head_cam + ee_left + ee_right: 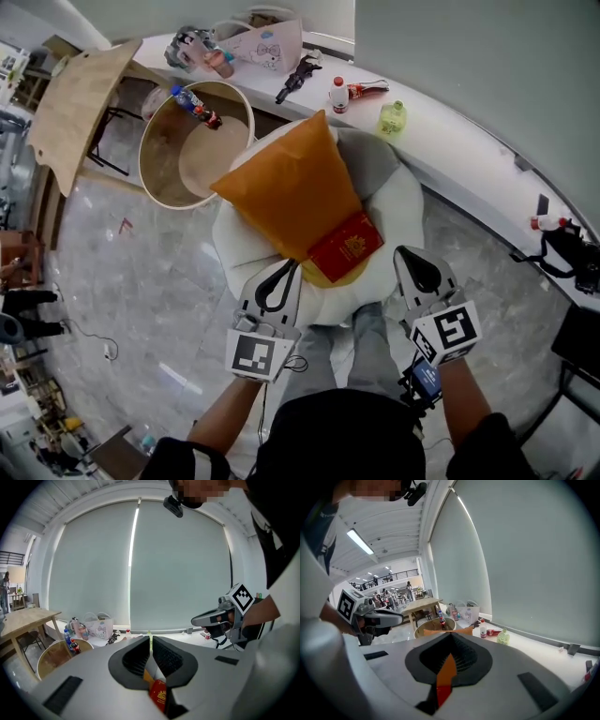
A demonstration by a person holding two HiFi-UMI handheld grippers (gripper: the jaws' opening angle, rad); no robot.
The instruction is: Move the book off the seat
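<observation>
A red book lies on the near end of an orange cushion, which rests on a round white seat. My left gripper hovers just left of the seat's near edge, jaws together, nothing held. My right gripper hangs to the book's right, also closed and empty. In the left gripper view the book shows low through the slit of the closed left gripper. In the right gripper view the cushion and the book show below the closed right gripper.
A round wooden tub table with bottles stands left behind the seat, a wooden table further left. A white ledge along the blind carries a bag, bottles and a green bottle. The person's grey trouser legs are below.
</observation>
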